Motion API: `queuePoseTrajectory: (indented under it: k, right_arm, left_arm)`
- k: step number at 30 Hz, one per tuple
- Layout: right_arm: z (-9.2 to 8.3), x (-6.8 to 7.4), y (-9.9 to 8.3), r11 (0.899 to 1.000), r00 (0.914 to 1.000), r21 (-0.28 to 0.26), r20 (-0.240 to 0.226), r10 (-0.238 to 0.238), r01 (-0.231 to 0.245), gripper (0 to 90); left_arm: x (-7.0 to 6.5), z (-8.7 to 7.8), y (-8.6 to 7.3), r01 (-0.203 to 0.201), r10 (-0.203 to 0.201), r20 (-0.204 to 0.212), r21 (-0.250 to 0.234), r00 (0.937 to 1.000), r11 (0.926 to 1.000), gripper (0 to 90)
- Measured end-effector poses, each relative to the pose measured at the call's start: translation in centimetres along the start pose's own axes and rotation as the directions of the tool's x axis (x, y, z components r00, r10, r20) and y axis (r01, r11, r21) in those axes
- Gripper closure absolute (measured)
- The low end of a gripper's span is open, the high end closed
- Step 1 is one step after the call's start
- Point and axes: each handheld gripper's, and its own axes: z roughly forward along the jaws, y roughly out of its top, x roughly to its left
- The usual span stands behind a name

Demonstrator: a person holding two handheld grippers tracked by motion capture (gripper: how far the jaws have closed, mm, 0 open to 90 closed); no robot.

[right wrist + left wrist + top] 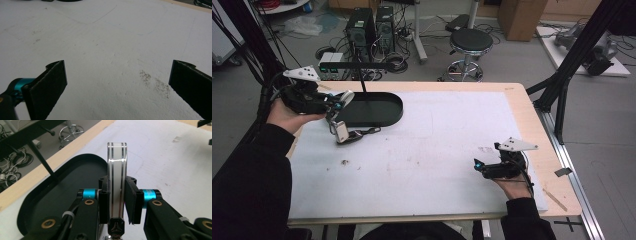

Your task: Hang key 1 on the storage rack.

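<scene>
High view: a headband (343, 116) of glossy white plastic with thin dark stripes is clamped in the left hand-held gripper (333, 104) and held above the white sheet that covers the counter (437, 150), just in front of a black oval tray (384, 111). The band curves downward from the jaws, and a dark, thin piece is seen trailing from its lower end onto the sheet; what that piece is cannot be made out. In the left gripper view the band (117, 180) is seen edge-on as a flat, smooth strip, pressed between the two black padded jaws, its lower part hidden behind the gripper's body. The tray (62, 187) is matt, with a low raised rim, and a thin black rod is set in it. The right hand-held gripper (477, 165) is rested near the counter's right edge, its jaws spread wide over bare, slightly speckled sheet, nothing between them
</scene>
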Motion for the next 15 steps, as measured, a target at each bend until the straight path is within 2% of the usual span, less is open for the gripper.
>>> queuePoseTrajectory:
  k: [3,6,8,15]
  right_arm:
    - [0.0,0.0,0.0,1.0,1.0,0.0,0.001,0.0,0.0,0.8]
    - [0.0,0.0,-0.1,1.0,1.0,-0.002,0.001,0.005,-0.005,0.8]
    - [-0.1,-0.1,-0.1,1.0,1.0,-0.001,0.001,0.002,-0.002,0.8]
    - [-0.1,0.0,-0.2,1.0,1.0,0.001,0.002,0.004,-0.004,0.8]
  left_arm:
    - [0.6,0.1,0.5,0.013,-0.013,-0.012,-0.019,0.9998,0.9997,75.1]
    - [1.3,0.3,1.1,0.027,-0.027,-0.035,-0.015,0.999,0.9995,75.1]
    - [1.7,0.4,1.3,0.035,-0.037,-0.04,-0.036,0.9985,0.9987,75.1]
    - [2.7,0.8,2.8,0.024,-0.028,-0.066,-0.06,0.9974,0.9979,75.1]
